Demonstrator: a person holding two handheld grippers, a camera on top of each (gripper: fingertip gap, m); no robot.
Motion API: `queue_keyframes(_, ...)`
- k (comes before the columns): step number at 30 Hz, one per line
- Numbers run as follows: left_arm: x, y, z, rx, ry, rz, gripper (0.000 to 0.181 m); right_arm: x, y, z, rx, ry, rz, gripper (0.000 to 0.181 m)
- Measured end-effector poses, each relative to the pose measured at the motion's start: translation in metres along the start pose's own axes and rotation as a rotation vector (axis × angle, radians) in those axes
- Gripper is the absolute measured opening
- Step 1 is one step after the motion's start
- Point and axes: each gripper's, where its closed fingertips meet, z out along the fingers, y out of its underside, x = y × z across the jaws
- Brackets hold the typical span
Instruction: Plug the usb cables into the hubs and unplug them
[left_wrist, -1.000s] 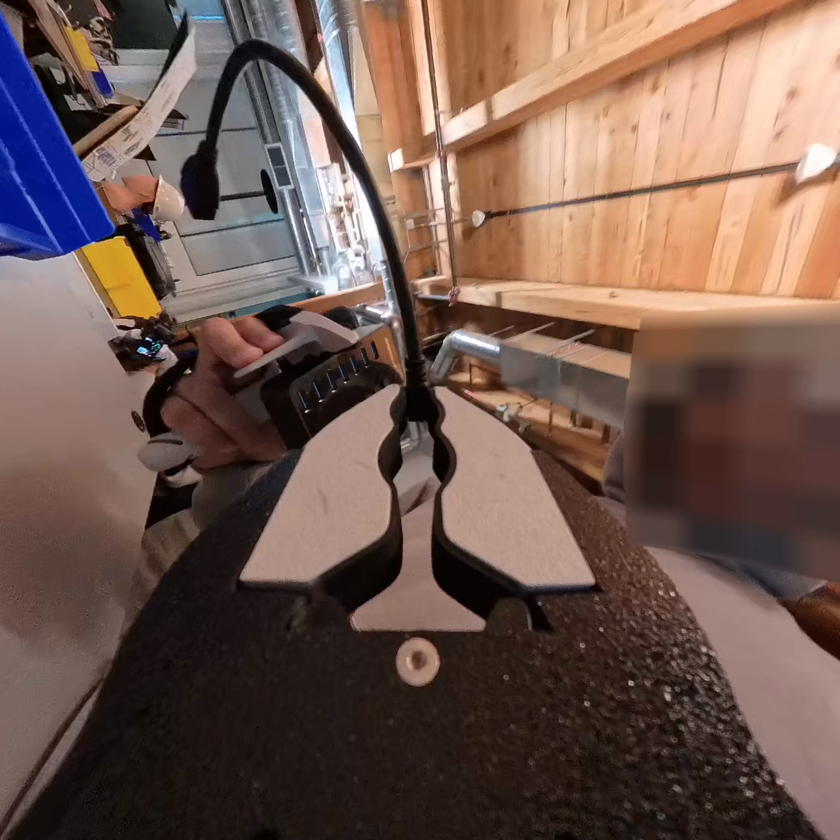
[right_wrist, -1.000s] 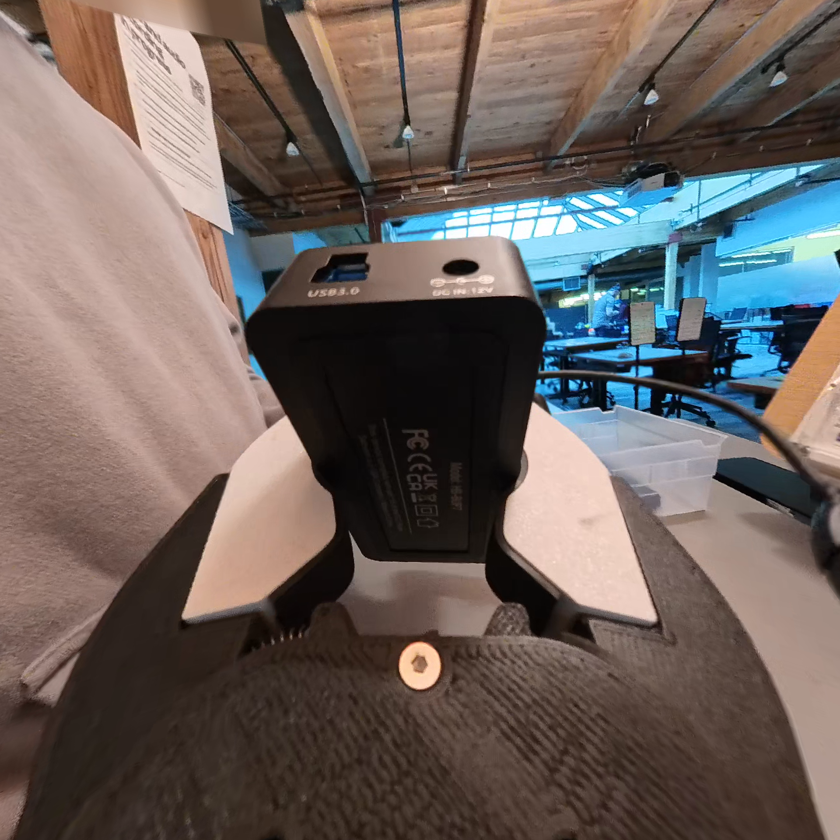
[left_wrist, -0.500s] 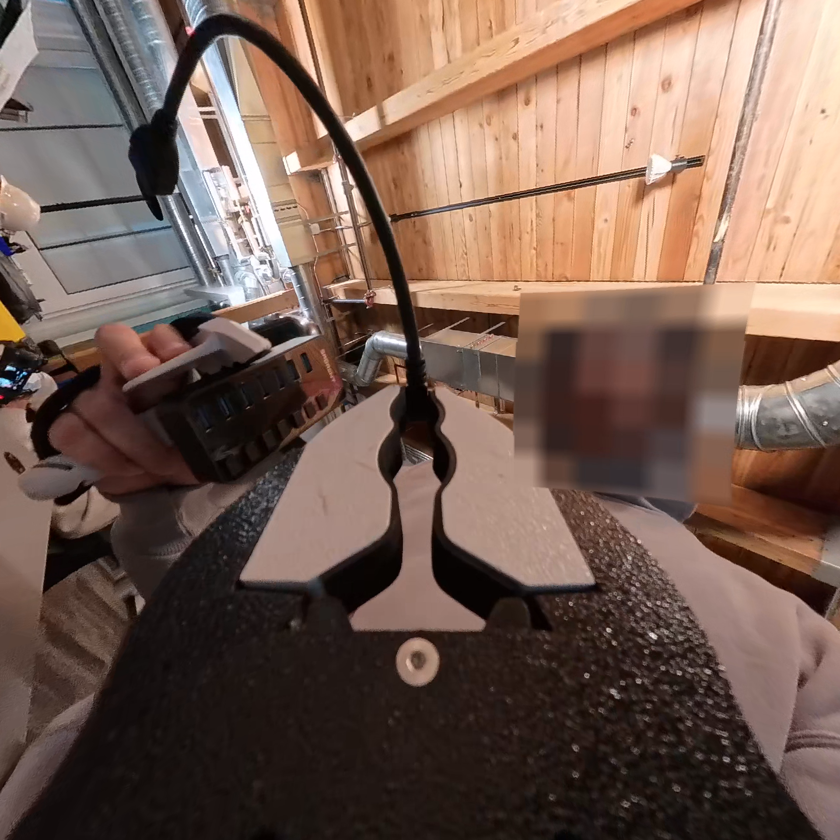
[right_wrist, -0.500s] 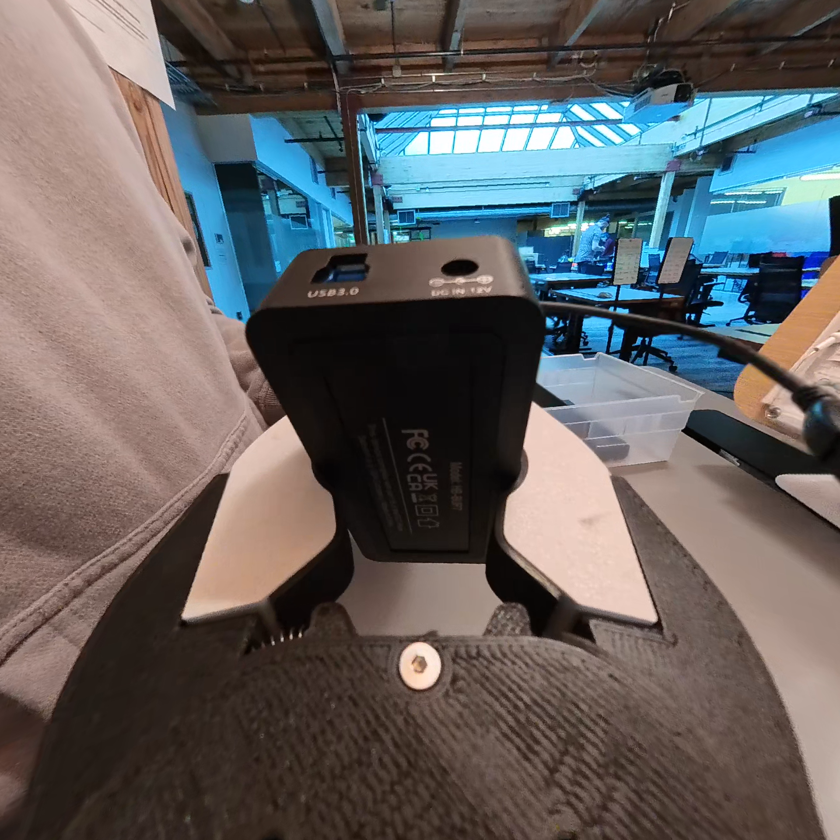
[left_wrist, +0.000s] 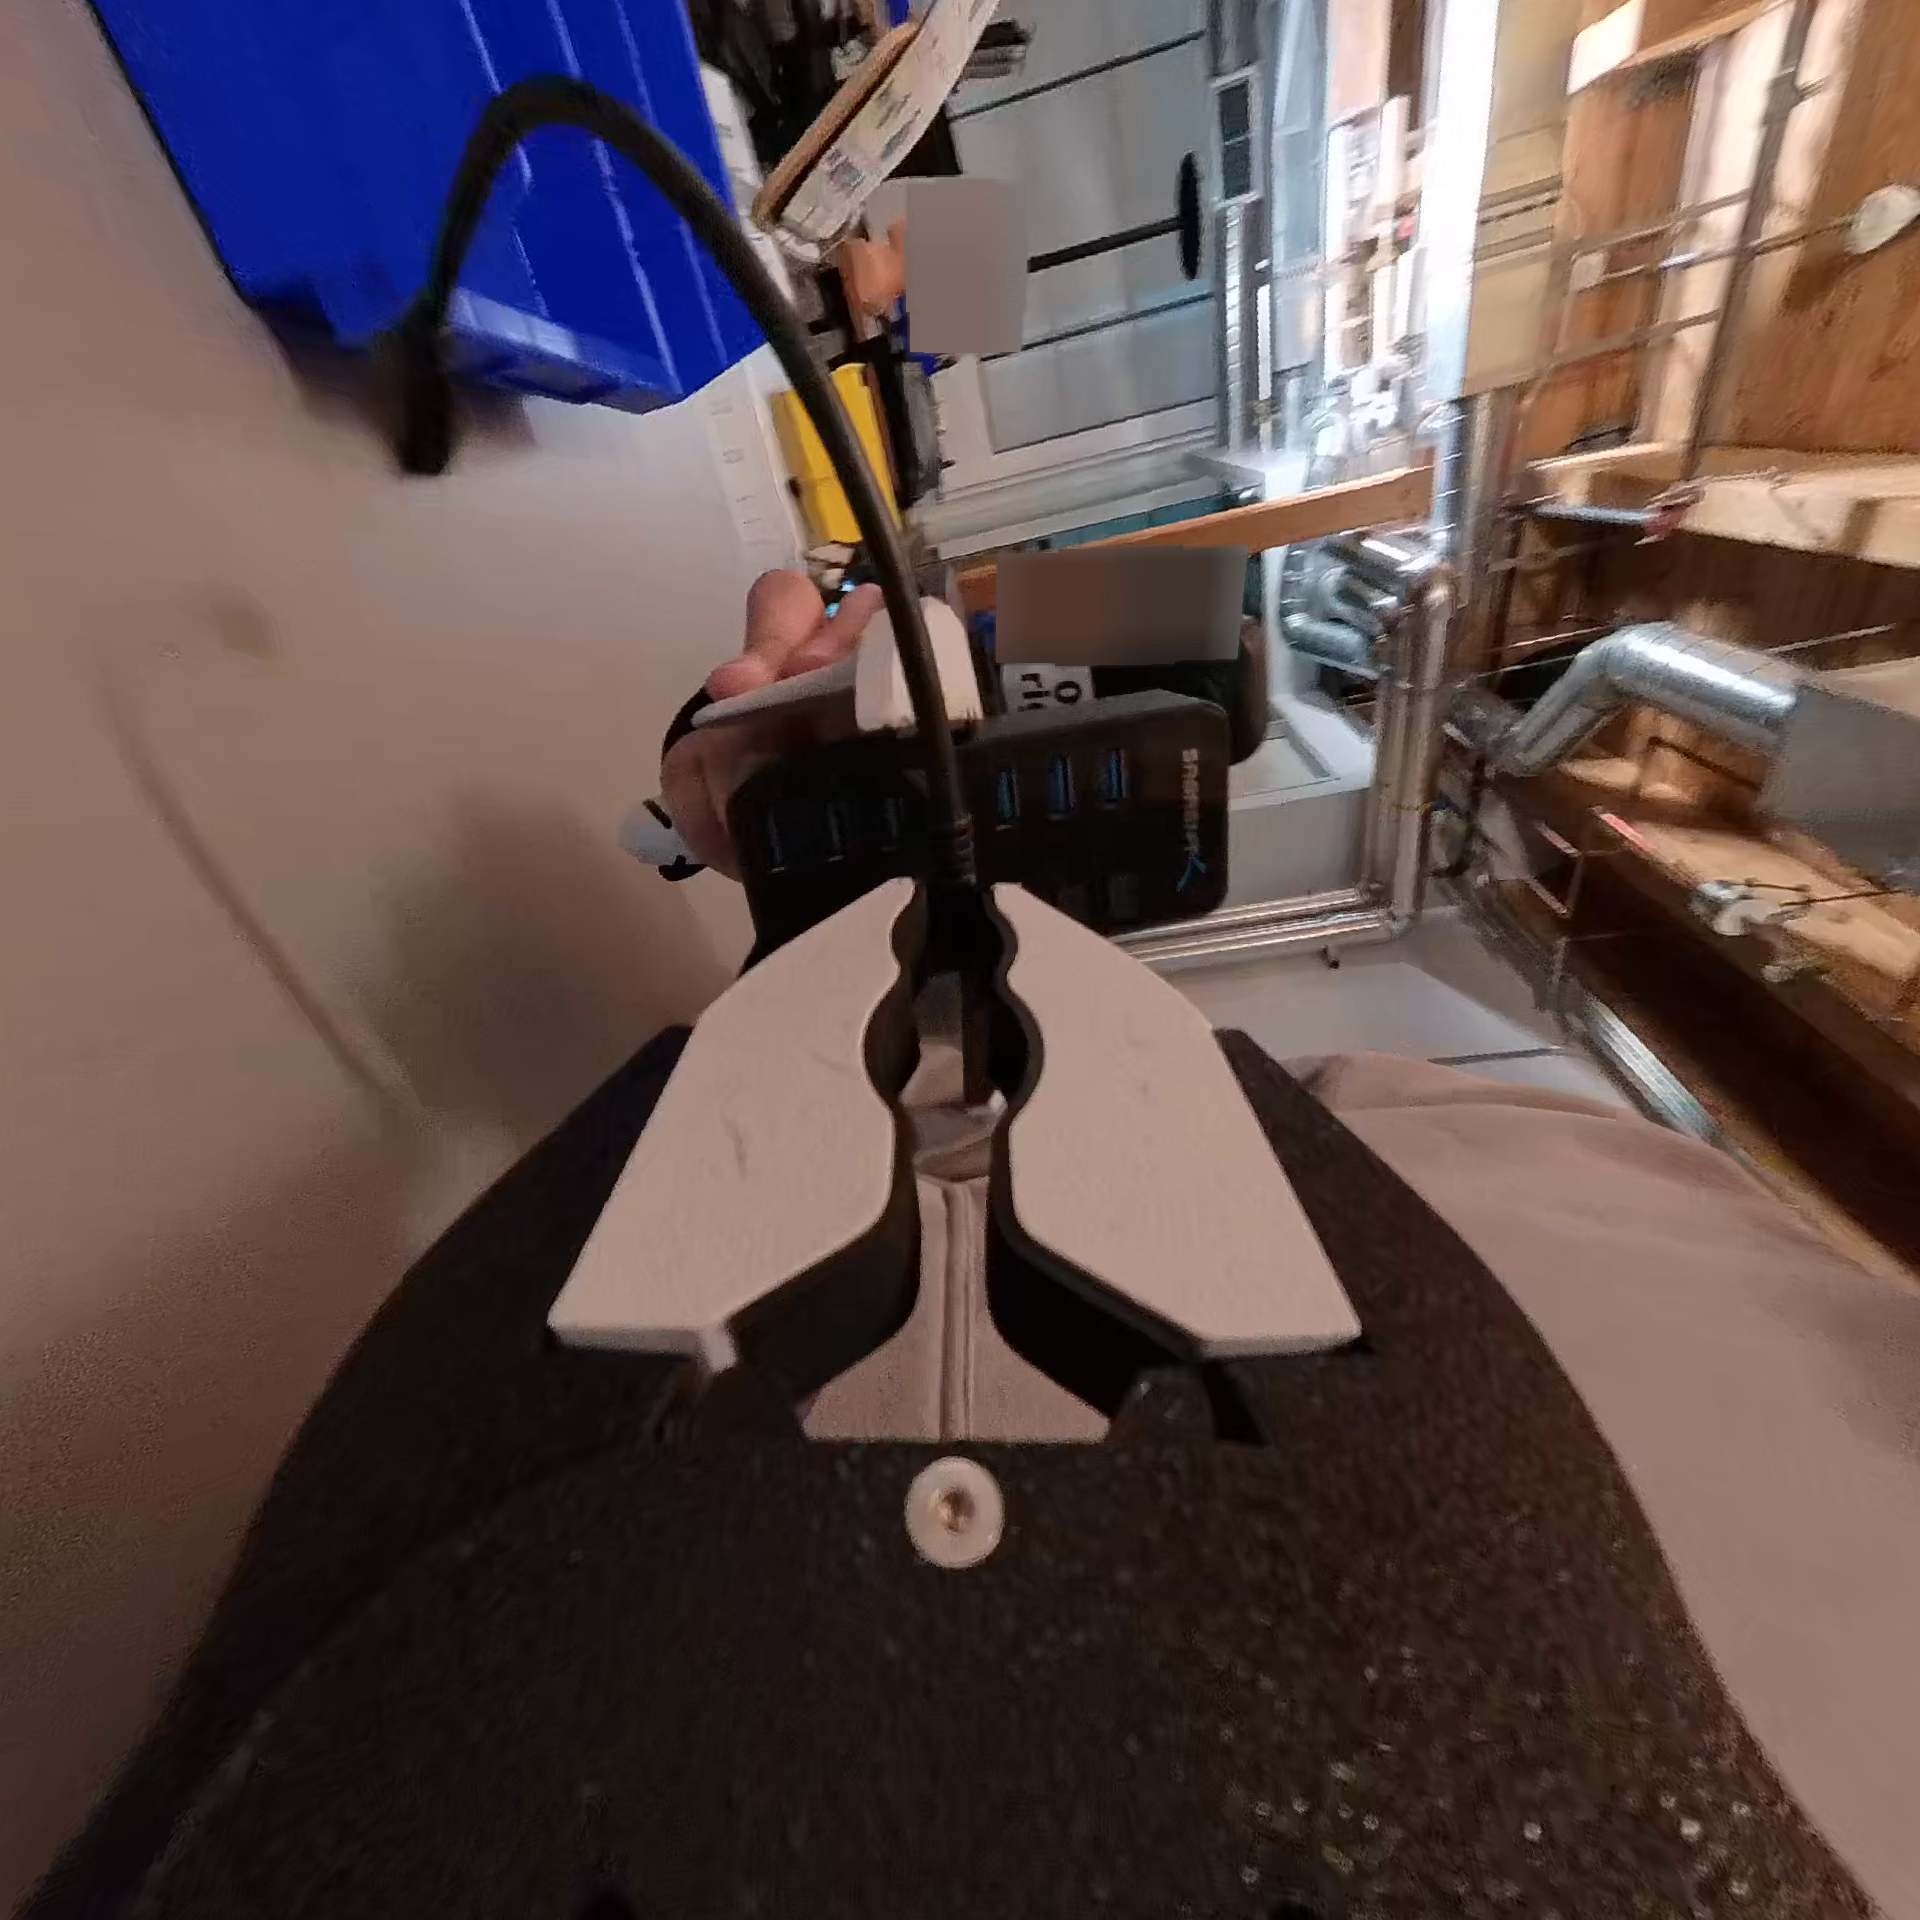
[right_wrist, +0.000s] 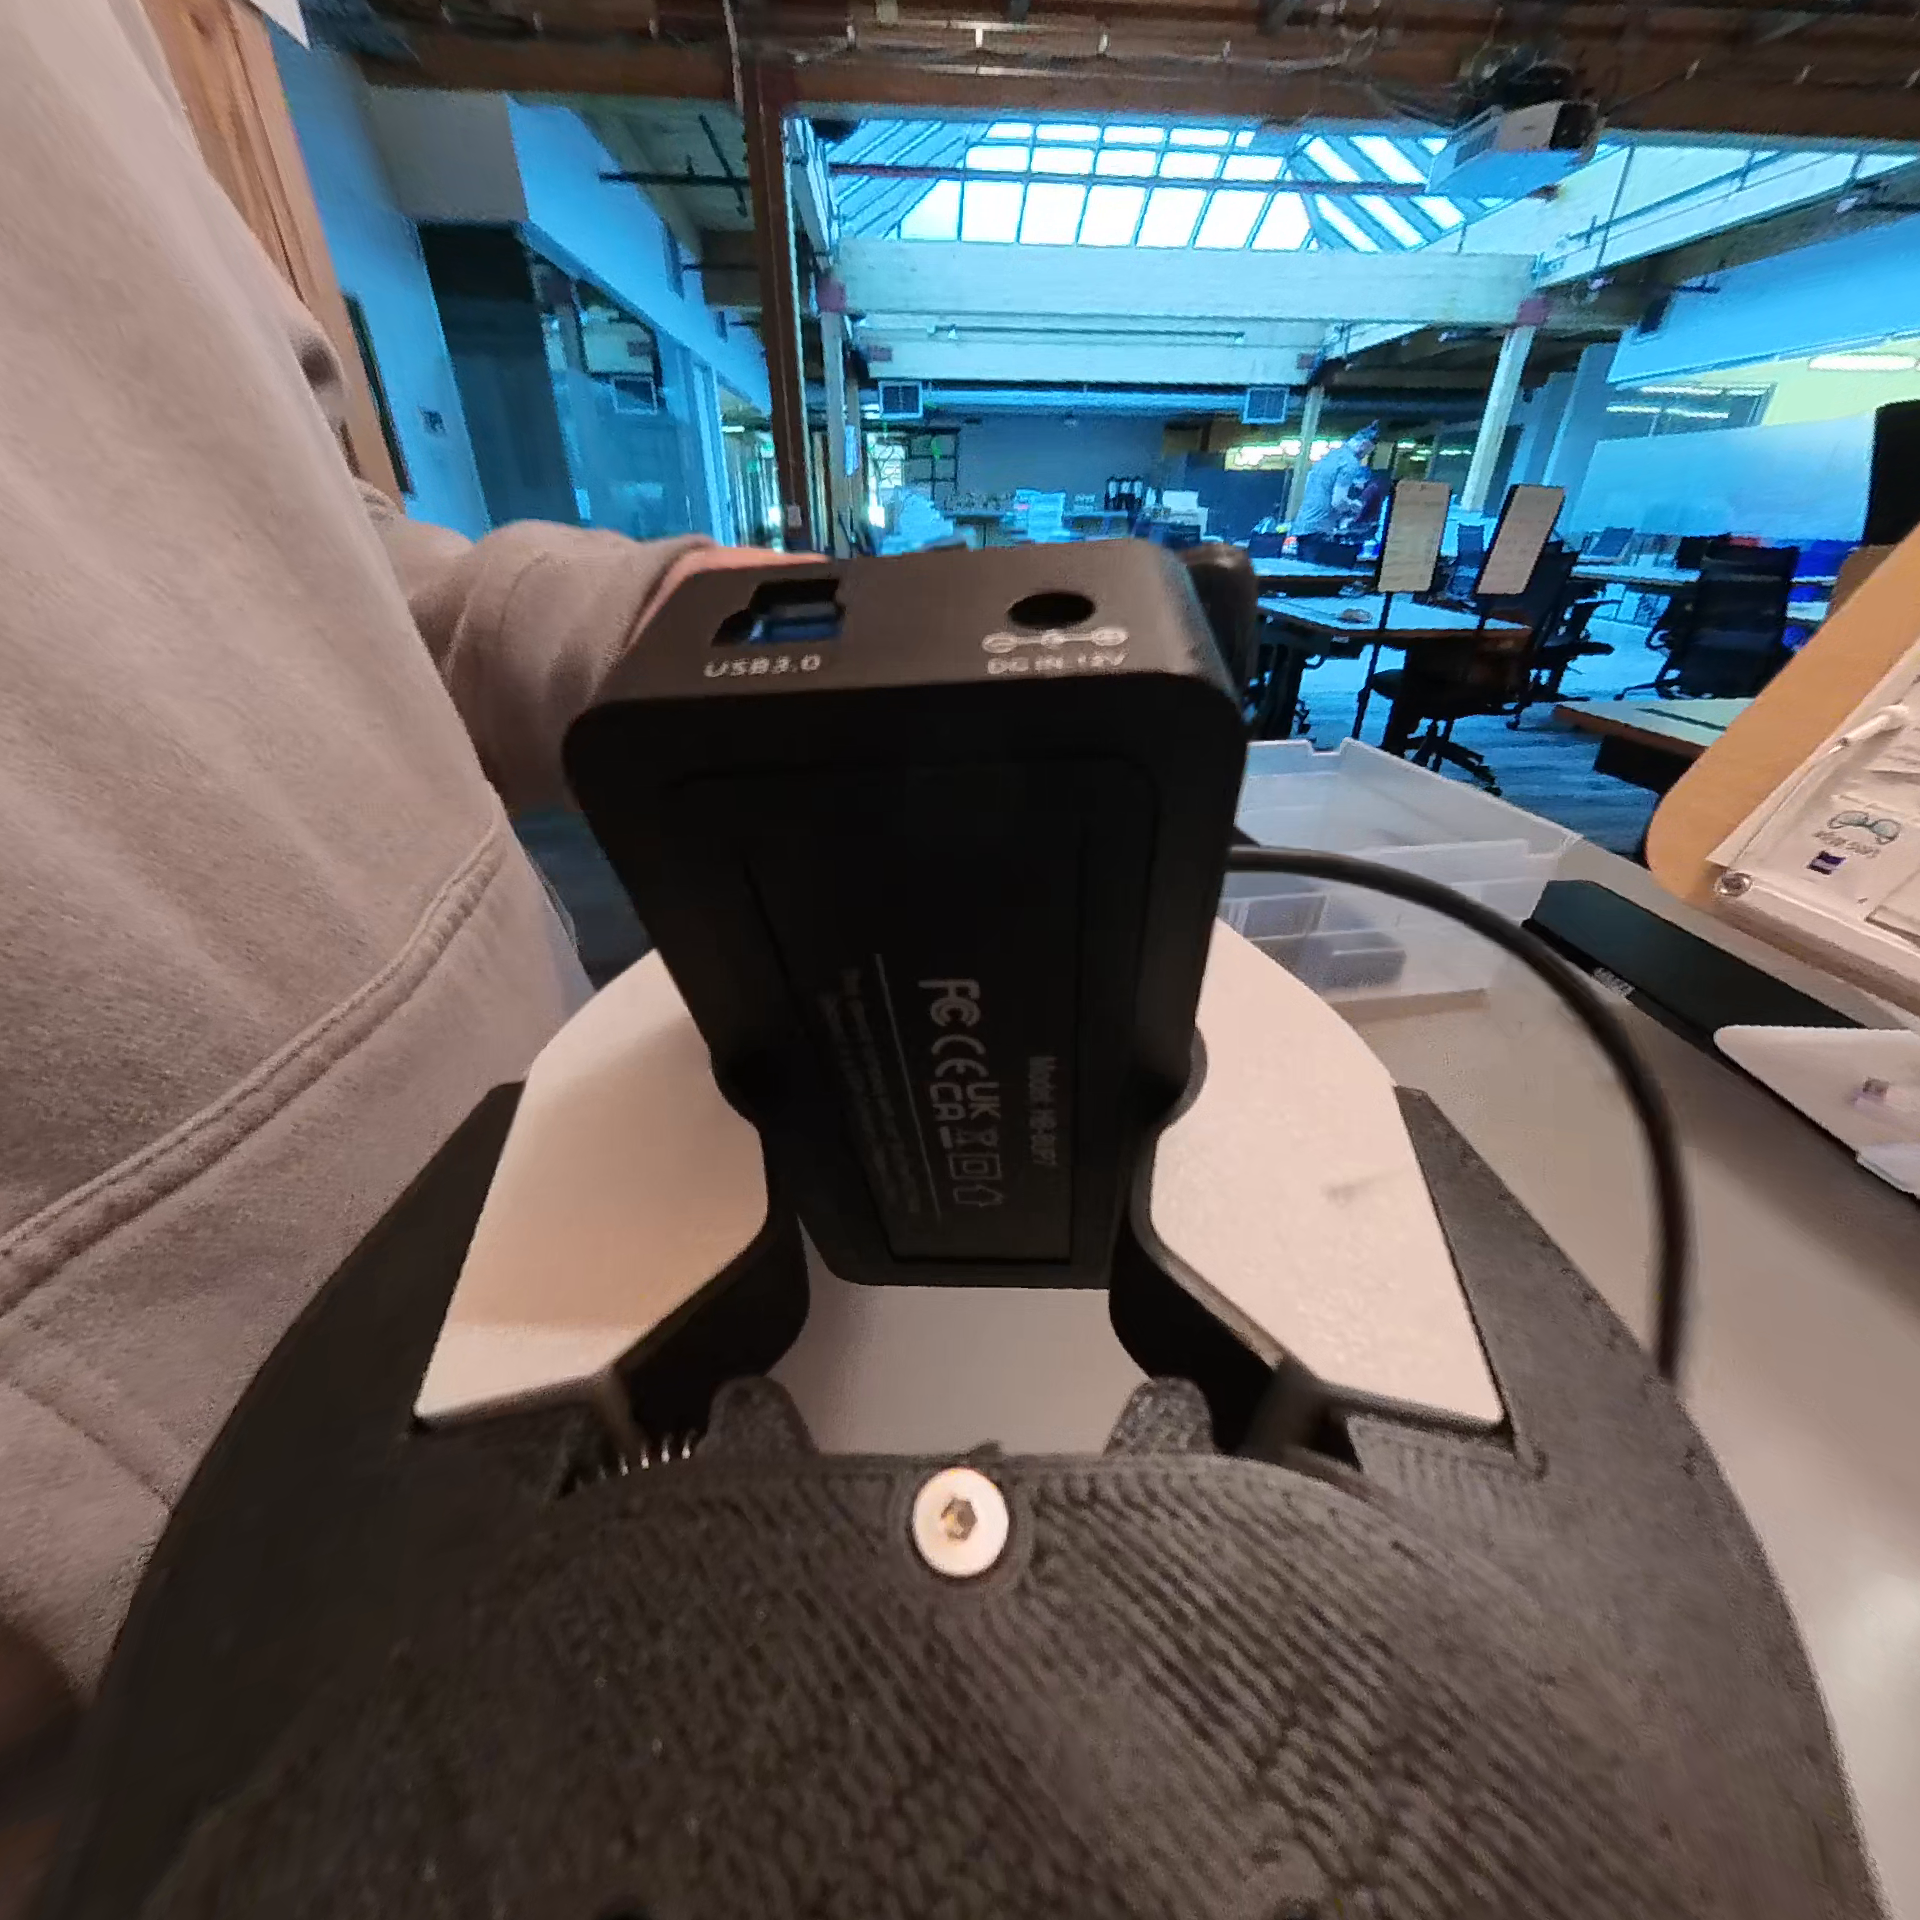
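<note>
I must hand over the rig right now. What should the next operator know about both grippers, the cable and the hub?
Left gripper: shut on the black USB cable, near one end; the cable arcs up and its free plug hangs at upper left.
Right gripper: shut on the black USB hub, held in the air in front of the left gripper, not on the table.
In the left wrist view the hub's row of blue ports faces the left gripper.
Done: both things picked up. No plug is seen in any port.
Left: plug the cable in, then unplug it.
</note>
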Motion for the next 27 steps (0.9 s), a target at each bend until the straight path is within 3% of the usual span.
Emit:
queue_keyframes(17, -0.014, -0.001, 0.002, -0.02, -0.111, 0.03, 0.007, 0.0, 0.022, 0.013, -0.21, -0.026, -0.083, 0.074)
queue_keyframes(27, -0.031, 0.002, -0.003, -0.028, -0.023, -0.068, 0.007, -0.002, 0.043, 0.015, -0.394, -0.102, -0.049, 0.073)
